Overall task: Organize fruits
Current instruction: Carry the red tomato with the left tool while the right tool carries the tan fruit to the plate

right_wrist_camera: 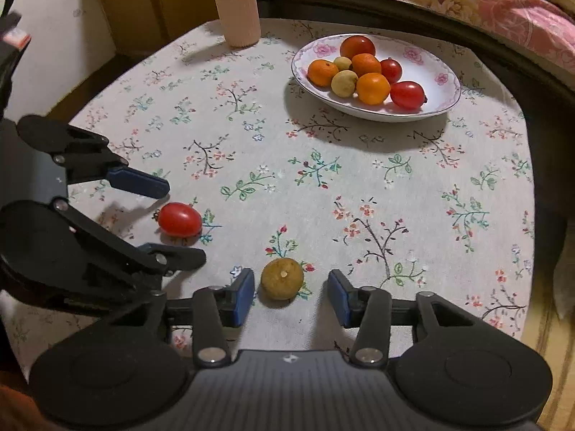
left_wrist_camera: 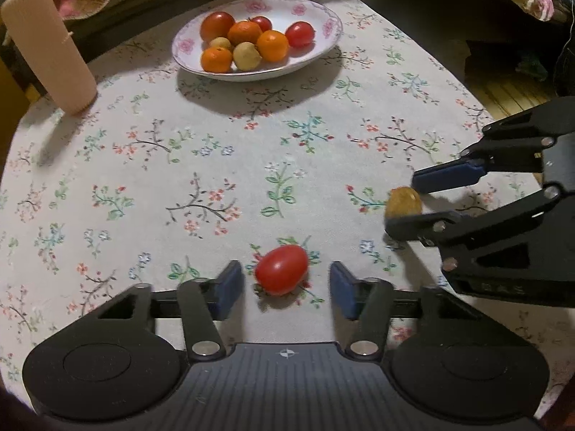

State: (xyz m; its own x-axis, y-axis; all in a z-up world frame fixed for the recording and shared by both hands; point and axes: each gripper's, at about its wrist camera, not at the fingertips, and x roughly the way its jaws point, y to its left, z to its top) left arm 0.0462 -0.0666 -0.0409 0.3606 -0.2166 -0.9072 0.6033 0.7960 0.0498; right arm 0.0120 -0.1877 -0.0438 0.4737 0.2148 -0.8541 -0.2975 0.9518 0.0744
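Tabletop, rounded, under a floral cloth; its far edge curves just behind the plate, and the right edge drops to wooden floor.

Plate near the far edge, white with pink flowers. Holds three oranges, three tomatoes and two pale brown fruits, heaped toward its left half; the right part of the dish is bare.

Roll, ribbed and cream, stands tilted at the far left corner, well apart from the plate.

Wide band of bare cloth between the plate and both loose fruits at the near side.

Left hand-held gripper: jaws wide apart, holding nothing. Tomato lies on the cloth between the blue pads, gaps showing on both sides. In the right wrist view the same tomato sits between that gripper's fingers.

Right hand-held gripper: jaws wide apart, holding nothing. Brown fruit rests on the cloth between the pads, nearer the left one, touching neither. The left wrist view shows the fruit blurred between that gripper's fingers, close to the right edge.

Tomato and brown fruit lie near each other, both close to the near edge.
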